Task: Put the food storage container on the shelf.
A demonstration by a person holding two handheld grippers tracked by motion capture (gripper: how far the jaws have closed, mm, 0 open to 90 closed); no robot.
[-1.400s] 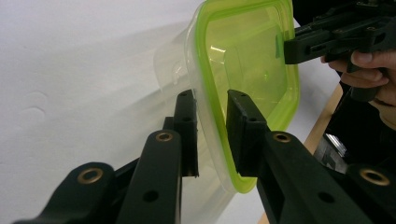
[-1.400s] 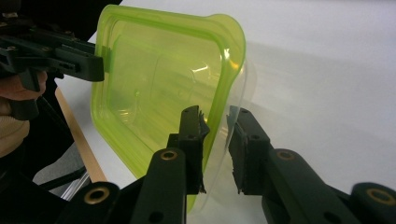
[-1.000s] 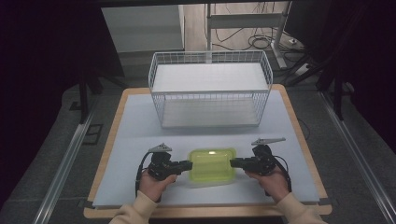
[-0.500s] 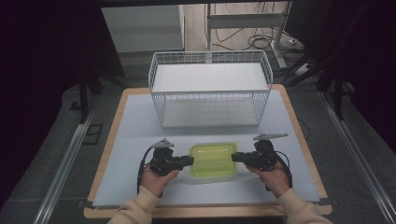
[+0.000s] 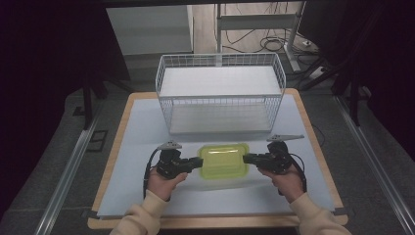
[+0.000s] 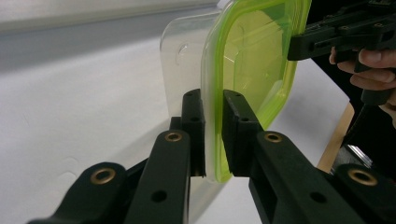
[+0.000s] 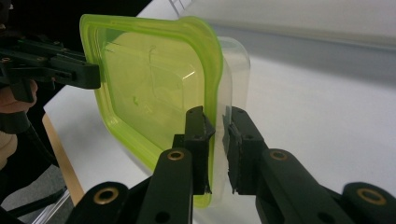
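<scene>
A: Nearest first. What are the hands doing?

B: Two hands come in from the near edge of the table (image 5: 122,147). The left gripper (image 5: 195,164) has its jaws closed down to a thin gap on the left rim of the container (image 5: 223,160). The right gripper (image 5: 247,158) is nearly closed the same way on the right rim.

A: Do the gripper views confirm it?

B: Yes. In the left gripper view the left gripper (image 6: 213,135) pinches the edge of the green lid (image 6: 254,56) and the clear wall beside it. In the right gripper view the right gripper (image 7: 218,149) does the same on the opposite edge. Each view shows the other gripper on the far rim.

A: Why a grip on both sides?

B: My guess is balance: a wide, shallow box held at opposite rims stays level. Pinching lid and wall together probably keeps the lid seated.

A: Where's the container?

B: Near the near edge, about centred left to right. I can't tell if it's resting on the table or just off it.

A: How does it look?

B: A clear plastic tub with rounded corners and a translucent lime-green lid. It looks empty.

A: And farther back?

B: A white wire basket (image 5: 220,61) stands toward the far edge, open at the top and well apart from the container. It's likely the destination, but that's only a guess.
</scene>
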